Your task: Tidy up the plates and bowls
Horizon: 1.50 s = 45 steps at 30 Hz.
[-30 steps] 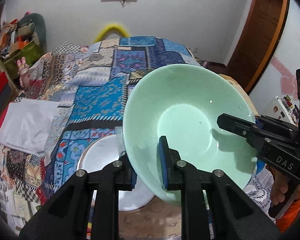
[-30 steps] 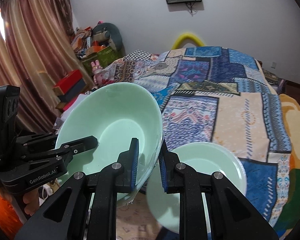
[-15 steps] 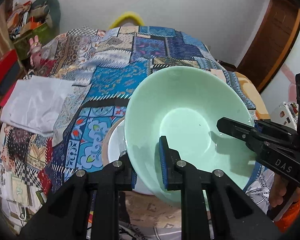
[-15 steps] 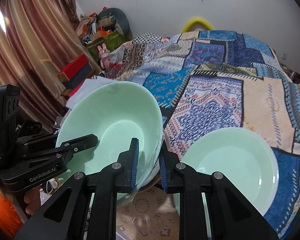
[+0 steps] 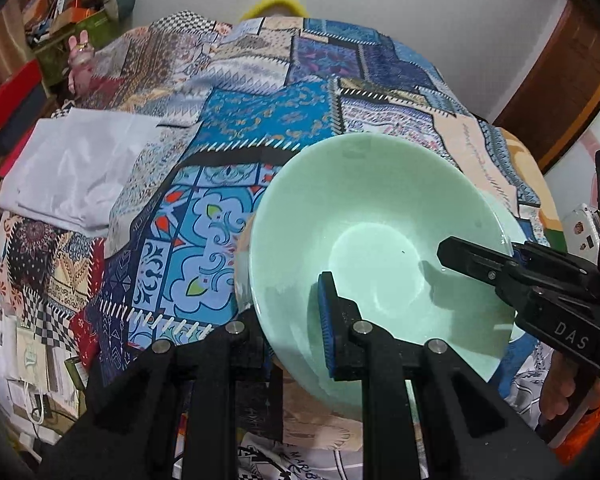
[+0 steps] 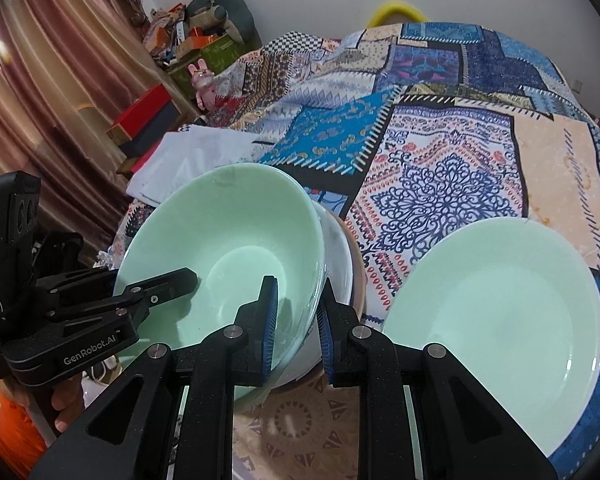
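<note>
A mint-green bowl (image 5: 380,232) is held tilted over the patchwork bed cover by both grippers. My left gripper (image 5: 296,312) is shut on its near-left rim. My right gripper (image 6: 296,312) is shut on its right rim; it shows in the left wrist view (image 5: 496,268) at the bowl's right side. In the right wrist view the bowl (image 6: 228,248) hangs just above a white bowl (image 6: 340,248) resting on a brownish plate. A mint-green plate (image 6: 496,320) lies on the cover to the right.
A white folded cloth (image 5: 72,168) lies on the cover at the left. Boxes and clutter (image 6: 188,44) stand by the curtain at the far left. A wooden door (image 5: 560,76) is at the right.
Both grippers have carried the green bowl down and forward, closer to the white bowl. The green plate now looks larger and nearer in the right wrist view. Both grips are unchanged.
</note>
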Available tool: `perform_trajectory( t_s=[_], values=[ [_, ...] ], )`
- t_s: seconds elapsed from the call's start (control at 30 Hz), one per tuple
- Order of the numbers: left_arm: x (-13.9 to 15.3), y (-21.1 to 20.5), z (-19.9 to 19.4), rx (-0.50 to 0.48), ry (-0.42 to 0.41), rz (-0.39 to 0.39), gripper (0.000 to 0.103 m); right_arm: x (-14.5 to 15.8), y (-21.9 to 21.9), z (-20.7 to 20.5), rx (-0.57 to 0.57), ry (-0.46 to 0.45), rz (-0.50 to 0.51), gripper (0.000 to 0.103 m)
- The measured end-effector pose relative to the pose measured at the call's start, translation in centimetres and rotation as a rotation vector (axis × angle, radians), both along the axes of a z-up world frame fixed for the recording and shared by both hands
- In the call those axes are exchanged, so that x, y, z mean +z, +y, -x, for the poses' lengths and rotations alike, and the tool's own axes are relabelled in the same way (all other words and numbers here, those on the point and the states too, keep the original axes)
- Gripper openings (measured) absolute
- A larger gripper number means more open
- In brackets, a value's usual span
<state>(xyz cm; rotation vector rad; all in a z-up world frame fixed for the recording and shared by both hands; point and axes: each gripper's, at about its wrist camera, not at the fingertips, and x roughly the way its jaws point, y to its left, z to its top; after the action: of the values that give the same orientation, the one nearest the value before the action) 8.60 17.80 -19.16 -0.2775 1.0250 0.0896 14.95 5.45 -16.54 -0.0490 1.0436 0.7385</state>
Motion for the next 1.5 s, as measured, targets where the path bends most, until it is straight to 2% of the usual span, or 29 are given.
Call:
perform_trajectory(
  t_s=[0.13,0.33,0.57,0.73,0.97,1.07,1.2,1.3,1.33,1.5],
  values=[
    [-0.8,0.3,-0.3,0.005,0.019,0.005,0.019,-0.6,0.1,-0.1,0.002,0.003,0.014,0.017],
    [-1.4,0.6,-0.7,0.005,0.023,0.020,0.019,0.0,0.3,0.1,0.015,-0.045,0.054,0.017],
    [-1.7,0.6,-1.2,0.002,0.031,0.024,0.019,0.3,0.0,-0.1,0.008,-0.033,0.045,0.020],
    [-1.8,0.3,-1.3,-0.004,0.038,0.017,0.019,0.9,-0.4,0.0,0.001,-0.093,0.082,0.022],
    [-1.7,-0.3,-1.5,-0.006,0.049,-0.020,0.019,0.4,-1.1,-0.1,0.015,-0.077,0.081,0.022],
    [-1.1,-1.0,-1.6,-0.011,0.052,-0.076,0.019,0.3,-1.3,0.0,0.016,-0.068,0.078,0.022],
    [-0.6,-1.3,-1.7,-0.016,0.053,-0.095,0.028,0.7,-1.8,0.1,0.007,-0.074,0.072,0.022],
    [-0.1,-1.0,-1.8,-0.003,0.052,-0.101,0.029,0.9,-2.3,0.0,-0.002,-0.071,0.061,0.024],
    [0.1,-0.9,-1.9,0.004,0.049,-0.110,0.034,0.9,-2.5,-0.1,-0.006,-0.070,0.056,0.025],
    [2.2,-0.9,-1.1,0.003,-0.033,-0.142,0.049,1.0,-2.8,0.0,-0.008,-0.068,0.044,0.031]
  ],
)
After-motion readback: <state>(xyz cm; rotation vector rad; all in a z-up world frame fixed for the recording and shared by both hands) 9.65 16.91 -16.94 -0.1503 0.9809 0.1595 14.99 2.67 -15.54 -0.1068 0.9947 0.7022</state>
